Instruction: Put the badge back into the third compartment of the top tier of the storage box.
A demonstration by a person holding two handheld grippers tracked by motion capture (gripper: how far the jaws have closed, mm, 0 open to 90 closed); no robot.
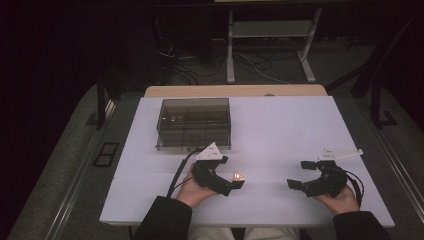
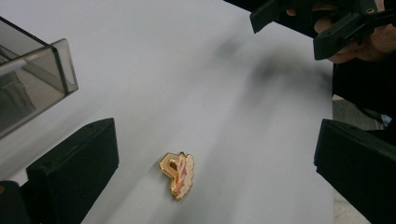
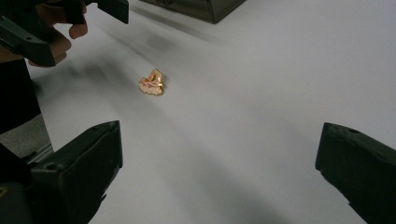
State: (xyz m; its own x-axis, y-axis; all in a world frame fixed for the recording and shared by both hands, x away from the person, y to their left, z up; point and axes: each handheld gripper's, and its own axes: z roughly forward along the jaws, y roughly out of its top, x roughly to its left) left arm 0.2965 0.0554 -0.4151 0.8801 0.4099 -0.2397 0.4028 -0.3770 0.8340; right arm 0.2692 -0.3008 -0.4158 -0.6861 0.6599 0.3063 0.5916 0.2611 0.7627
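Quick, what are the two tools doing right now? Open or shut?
Left tool: open, holding nothing; the gold clip lies on the table between its jaws.
Right tool: open, holding nothing.

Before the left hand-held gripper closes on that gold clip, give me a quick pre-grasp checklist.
1. Left hand-held gripper open: ok, its jaws stand wide apart.
2. Small gold and pink hair clip between the jaws: ok, it lies on the white table between them, nearer the left jaw in the left gripper view.
3. Clip free of contact: ok, neither jaw touches it.
4. Right hand-held gripper out of the way: ok, open and off to the side.
5. Smoky transparent plastic compartment box apart from the clip: ok, it sits further back.
6. Box lid open: cannot tell.
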